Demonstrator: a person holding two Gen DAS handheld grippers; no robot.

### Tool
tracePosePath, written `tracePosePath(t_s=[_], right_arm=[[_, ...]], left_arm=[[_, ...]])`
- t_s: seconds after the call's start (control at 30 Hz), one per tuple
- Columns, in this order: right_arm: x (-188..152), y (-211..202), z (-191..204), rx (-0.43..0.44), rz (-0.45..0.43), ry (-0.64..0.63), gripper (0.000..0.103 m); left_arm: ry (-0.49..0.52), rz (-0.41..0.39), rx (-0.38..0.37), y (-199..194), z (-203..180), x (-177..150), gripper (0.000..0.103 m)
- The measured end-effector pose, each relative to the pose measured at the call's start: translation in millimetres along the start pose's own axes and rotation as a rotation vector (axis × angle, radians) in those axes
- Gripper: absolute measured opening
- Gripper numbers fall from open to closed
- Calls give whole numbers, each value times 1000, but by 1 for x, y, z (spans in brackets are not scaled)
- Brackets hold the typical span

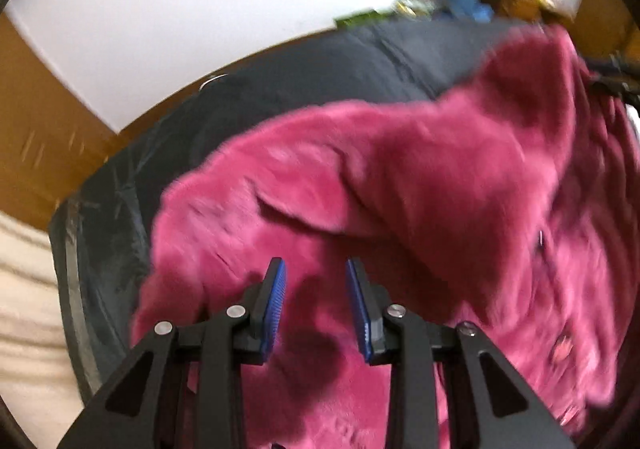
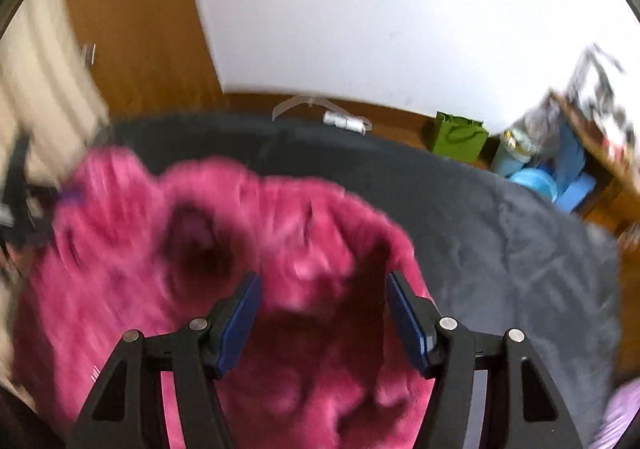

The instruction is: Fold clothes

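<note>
A fluffy magenta fleece garment (image 1: 400,189) lies bunched on a dark grey cloth-covered surface (image 1: 280,81); one flap rises toward the upper right. My left gripper (image 1: 314,263) hovers over its near part, blue pads apart, nothing pinched between them. In the right wrist view the same garment (image 2: 160,249) fills the lower left. My right gripper (image 2: 324,277) stands open wide above a rumpled fold, and the blur hides whether the pads touch it. Each gripper shows dimly in the other's view: the right gripper's black frame (image 1: 616,77) and the left gripper's black frame (image 2: 16,201).
The grey cover (image 2: 520,249) stretches bare to the right of the garment. Past its far edge are a wooden floor, a green bag (image 2: 458,141), blue containers (image 2: 532,181), a clear hanger with a white roll (image 2: 344,121) and a white wall. Cream striped fabric (image 1: 24,289) lies at the left.
</note>
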State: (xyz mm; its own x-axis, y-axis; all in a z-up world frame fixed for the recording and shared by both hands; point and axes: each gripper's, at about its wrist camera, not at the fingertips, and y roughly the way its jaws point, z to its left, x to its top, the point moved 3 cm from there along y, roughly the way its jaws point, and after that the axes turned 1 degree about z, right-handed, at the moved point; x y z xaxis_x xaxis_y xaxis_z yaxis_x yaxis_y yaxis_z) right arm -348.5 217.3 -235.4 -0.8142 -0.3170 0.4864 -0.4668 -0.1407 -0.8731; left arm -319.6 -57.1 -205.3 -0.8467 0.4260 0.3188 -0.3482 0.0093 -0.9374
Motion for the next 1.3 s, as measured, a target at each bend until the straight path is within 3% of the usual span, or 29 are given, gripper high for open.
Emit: tracePosePath(t_s=[0.07, 0.2, 0.37, 0.4, 0.47, 0.53, 0.57, 0.63, 0.8, 0.93, 1.1, 1.3], right_arm=[[-6, 12, 17, 32, 78, -81, 66], [0, 31, 59, 203, 142, -183, 66], [38, 67, 85, 311, 168, -169, 66], [48, 68, 82, 313, 138, -136, 66], [75, 64, 68, 313, 19, -21, 66], [93, 49, 43, 285, -135, 148, 66], [98, 44, 31, 267, -185, 227, 68], [101, 39, 19, 246, -219, 293, 71], [83, 42, 24, 180, -116, 172, 71], [52, 55, 17, 101, 1, 146, 71], [40, 96, -12, -90, 107, 131, 71], [56, 116, -41, -102, 85, 154, 83]], left_arm=[[48, 19, -4, 5, -16, -2, 35], [110, 14, -38, 5, -44, 13, 35], [106, -9, -118, 6, -59, 52, 35], [51, -18, -133, 8, -51, 63, 35], [-162, -68, -182, 8, -20, 83, 35], [-480, -146, -248, 5, 25, 92, 35], [-591, -171, -284, 5, 40, 92, 39], [-661, -180, -307, 7, 52, 90, 44], [-426, -116, -211, 16, 21, 84, 45], [-314, -85, -159, 27, -5, 76, 57], [-341, -40, -113, 53, -5, 76, 62], [-356, -28, -83, 64, -6, 92, 64]])
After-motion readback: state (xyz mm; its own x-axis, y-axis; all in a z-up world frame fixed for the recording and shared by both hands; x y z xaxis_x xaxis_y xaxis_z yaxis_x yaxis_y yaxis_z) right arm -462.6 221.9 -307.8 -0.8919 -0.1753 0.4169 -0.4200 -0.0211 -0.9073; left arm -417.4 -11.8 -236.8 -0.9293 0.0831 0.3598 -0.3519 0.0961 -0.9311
